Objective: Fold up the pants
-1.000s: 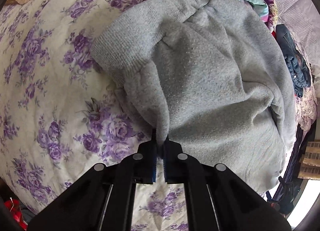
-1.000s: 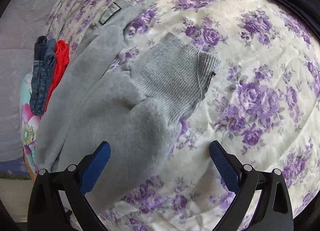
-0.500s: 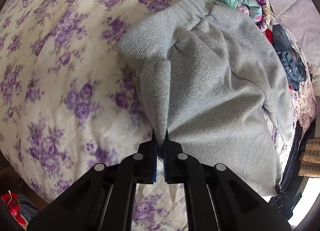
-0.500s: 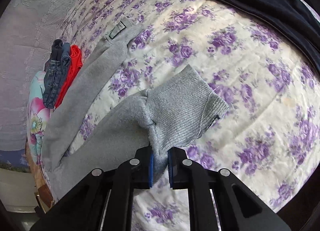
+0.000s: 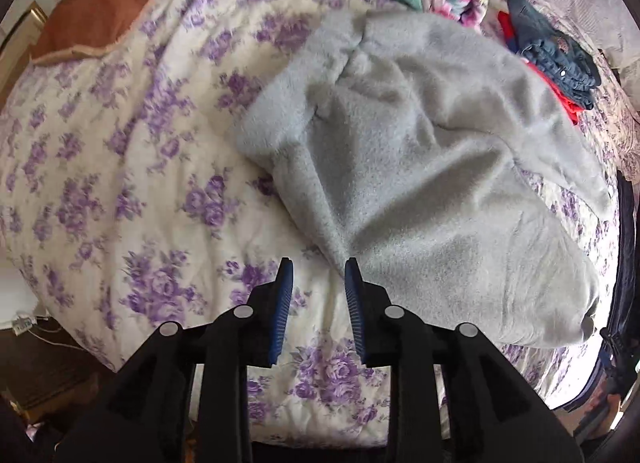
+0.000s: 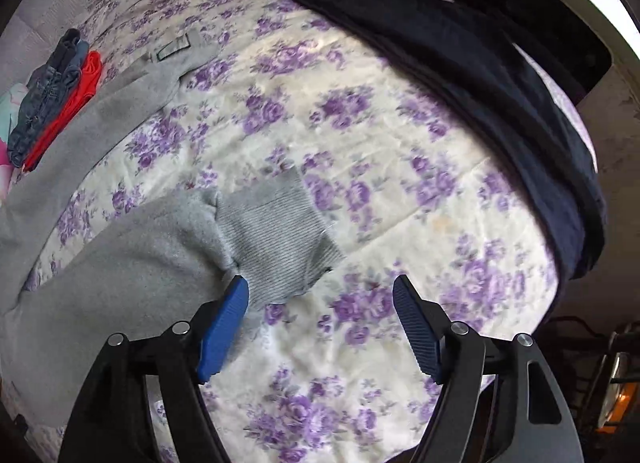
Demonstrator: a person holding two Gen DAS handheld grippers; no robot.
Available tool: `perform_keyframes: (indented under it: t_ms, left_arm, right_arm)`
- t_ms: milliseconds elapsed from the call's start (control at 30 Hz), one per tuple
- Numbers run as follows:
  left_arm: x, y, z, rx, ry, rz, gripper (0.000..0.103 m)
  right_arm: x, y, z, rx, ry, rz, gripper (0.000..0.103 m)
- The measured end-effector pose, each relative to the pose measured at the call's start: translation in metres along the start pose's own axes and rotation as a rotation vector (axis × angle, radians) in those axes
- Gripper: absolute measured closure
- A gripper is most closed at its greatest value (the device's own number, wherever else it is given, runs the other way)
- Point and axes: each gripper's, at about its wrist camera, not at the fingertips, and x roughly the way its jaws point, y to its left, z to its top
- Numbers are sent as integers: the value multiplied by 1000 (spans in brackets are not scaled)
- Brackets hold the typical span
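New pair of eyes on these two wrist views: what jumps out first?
The grey pants sprawl half-folded across the purple-flowered quilt, filling the middle and right of the left wrist view, with a ribbed cuff just ahead of the right gripper. Both it and the left gripper have just been opening, with nothing clamped. A dark navy garment lies along the quilt's far right edge.

Grey pants [image 5: 420,167] on a cream bedspread [image 5: 120,183] with purple flowers; navy garment [image 6: 480,63]; blue-padded black grippers.
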Motion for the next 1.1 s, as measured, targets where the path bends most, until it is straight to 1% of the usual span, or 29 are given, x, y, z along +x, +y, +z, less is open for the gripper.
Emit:
perform_keyframes:
  t_ms: [67, 100, 133, 167, 200, 233, 300, 333, 367, 400, 433, 467, 500, 533, 567, 633, 667, 700, 733, 833, 900, 933, 1000, 1033, 1067, 1100]
  left_arm:
    - [-18, -4, 16, 24, -66, -37, 77]
    - [-24, -19, 20, 47, -94, -58, 71]
    - [-27, -13, 39, 78, -117, -70, 59]
    - [-27, -18, 48, 104, -134, -65, 54]
    - [-19, -30, 60, 131, -136, -55, 49]
    - [-5, -41, 68, 149, -121, -51, 49]
    - [33, -53, 78, 186, -49, -102, 49]
    - [59, -61, 82, 220, 0, -95, 49]
    - [87, -66, 80, 253, 50, -51, 49]
    - [108, -70, 76, 273, 81, -22, 45]
    - [107, -74, 71, 284, 12, -4, 44]
    - [105, -79, 66, 305, -12, 24, 44]
    - [103, -83, 63, 320, -15, 45, 44]
    - [99, -84, 60, 318, -11, 43, 44]
    - [95, -82, 58, 307, 5, 23, 44]
    - [86, -74, 56, 270, 44, -46, 44]
    - [79, -69, 57, 251, 48, -78, 44]
    - [71, -64, 60, 237, 38, -89, 44]
    - [61, -59, 66, 229, 16, -84, 44]
    - [34, -42, 102, 193, -76, -50, 44]
    - [27, -34, 140, 181, -108, -15, 44]
    - [30, -34, 158, 194, -111, -2, 44]
    - [46, -38, 193, 266, -69, -3, 43]
    - [59, -44, 206, 316, -36, -18, 44]
    - [73, -50, 216, 384, 7, -35, 44]
    - [87, -56, 222, 441, 39, -16, 44]
  right_arm:
    - [-14, 12, 13, -35, -32, 48, 28]
    - [-20, 26, 22, -69, -44, 87, 28]
    - [-26, 46, 28, -116, -56, 137, 28]
    - [-33, 72, 35, -179, -72, 188, 28]
    - [-40, 100, 42, -251, -90, 238, 28]
    - [-46, 131, 47, -327, -109, 286, 28]
    - [-59, 193, 50, -475, -130, 368, 25]
    - [-64, 223, 50, -550, -136, 420, 23]
    - [-66, 252, 50, -626, -145, 461, 22]
    - [-67, 280, 49, -698, -157, 472, 22]
    - [-65, 306, 48, -761, -163, 459, 22]
    - [-60, 328, 48, -810, -161, 439, 22]
    - [-54, 346, 51, -843, -153, 426, 22]
    - [-48, 361, 53, -860, -137, 427, 22]
    - [-40, 374, 59, -869, -116, 441, 22]
    - [-30, 400, 69, -904, -101, 476, 22]
    - [-25, 412, 75, -942, -104, 486, 22]
    - [-19, 425, 78, -984, -106, 483, 22]
    - [-10, 436, 82, -1029, -105, 473, 22]
    - [18, 466, 85, -1140, -65, 439, 22]
    - [34, 479, 83, -1184, -3, 453, 22]
    - [41, 484, 79, -1206, 26, 466, 22]
    - [53, 488, 68, -1249, 108, 482, 22]
    - [59, 490, 60, -1278, 139, 473, 22]
    - [63, 490, 52, -1322, 132, 447, 22]
    - [62, 491, 45, -1369, 96, 422, 22]
